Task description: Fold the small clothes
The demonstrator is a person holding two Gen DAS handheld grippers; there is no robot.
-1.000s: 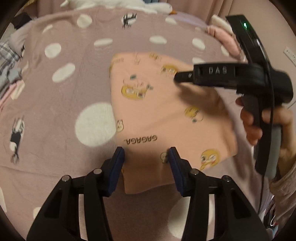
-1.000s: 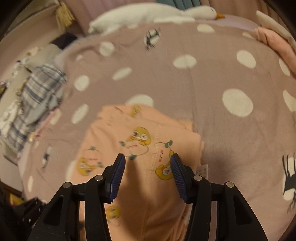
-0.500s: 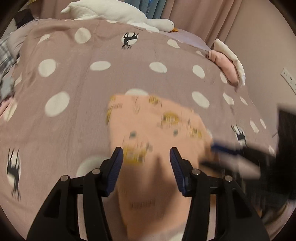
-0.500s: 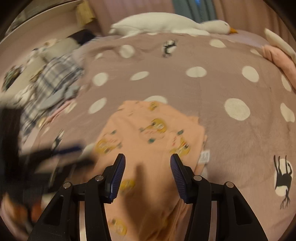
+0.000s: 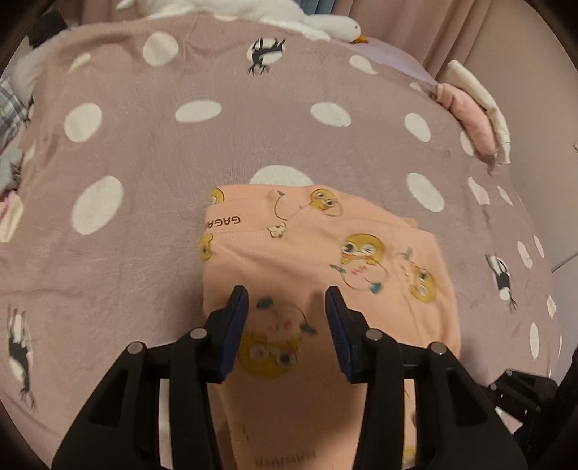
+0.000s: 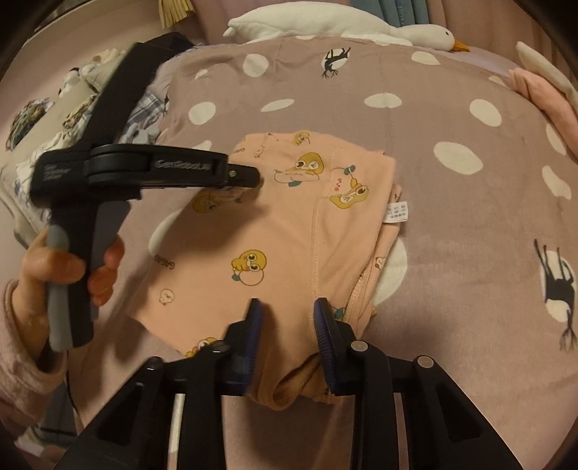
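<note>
A peach garment [image 5: 325, 260] printed with yellow ducks lies folded on the mauve dotted blanket [image 5: 144, 224]. My left gripper [image 5: 287, 311] hovers over its near left part. Its jaws are closing a little, with cloth below them and a clear gap between. In the right wrist view the left gripper [image 6: 253, 175] reaches in from the left over the garment [image 6: 274, 224], held by a hand [image 6: 68, 267]. My right gripper [image 6: 288, 311] is at the garment's near edge. Its jaws are closing with bunched cloth between them, and the pads do not visibly press it.
A white goose plush [image 6: 343, 25] lies along the far edge of the bed. Pink and cream folded clothes [image 5: 473, 115] sit at the far right. A pile of plaid and mixed clothes [image 6: 144, 112] lies at the left. A white care label [image 6: 397, 213] sticks out on the garment's right side.
Both grippers have shifted across the garment. The right jaws have narrowed. The left gripper and its hand now show in the right wrist view, and the right gripper has left the middle of the left view.
</note>
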